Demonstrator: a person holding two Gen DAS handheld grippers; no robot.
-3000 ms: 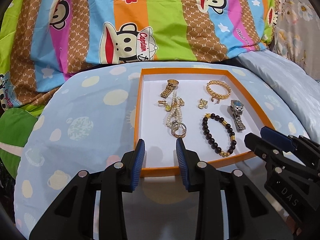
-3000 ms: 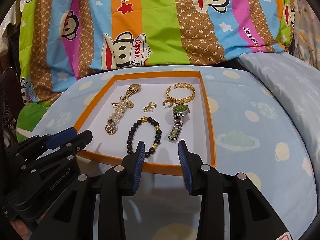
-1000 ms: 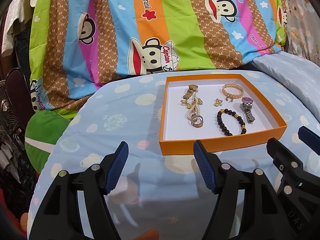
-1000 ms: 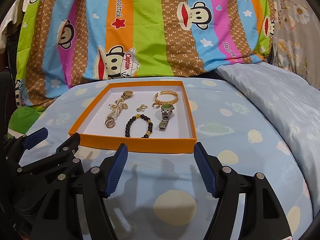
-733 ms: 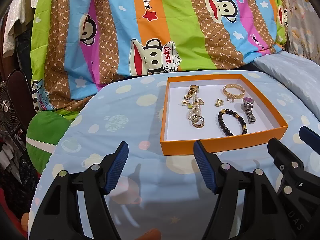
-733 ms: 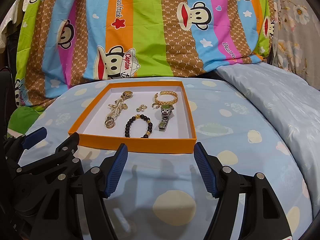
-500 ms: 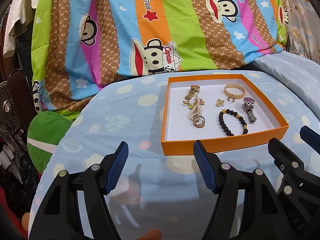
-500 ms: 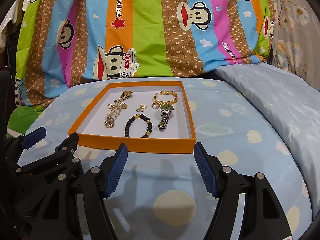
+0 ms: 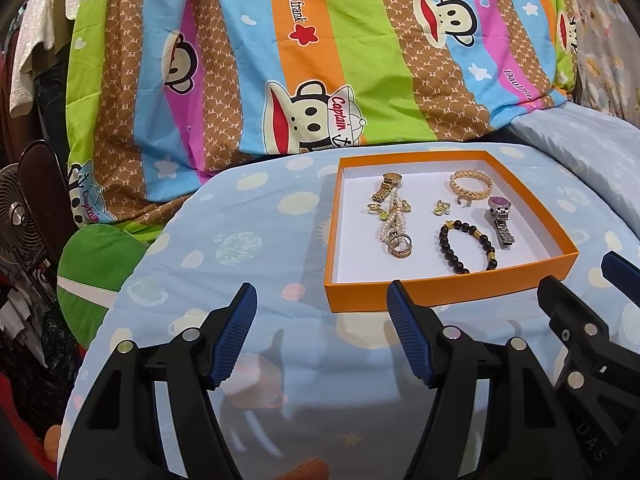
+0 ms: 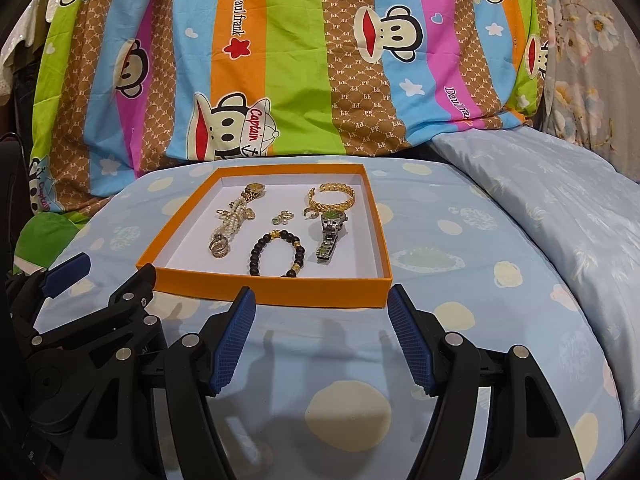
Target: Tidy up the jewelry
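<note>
An orange tray (image 9: 452, 294) (image 10: 272, 292) with a white floor lies on the blue spotted cover. Inside it are a black bead bracelet (image 9: 466, 246) (image 10: 278, 254), a silver watch (image 9: 500, 220) (image 10: 330, 234), a gold bangle (image 9: 470, 184) (image 10: 332, 196), a pearl strand with rings (image 9: 394, 228) (image 10: 228, 228), a gold watch (image 9: 386, 190) and small earrings (image 9: 440, 208). My left gripper (image 9: 322, 310) is open and empty, short of the tray's near left corner. My right gripper (image 10: 322, 314) is open and empty too, before the tray's near right corner.
A striped cartoon-monkey quilt (image 9: 320, 60) rises behind the tray. A pale blue pillow (image 10: 540, 184) lies at the right. A green cushion (image 9: 96, 264) and a fan (image 9: 20, 216) sit off the left edge of the cover.
Since three seconds ago both grippers have drawn back from the tray and their jaws have opened wider. Over the last second nothing has visibly moved.
</note>
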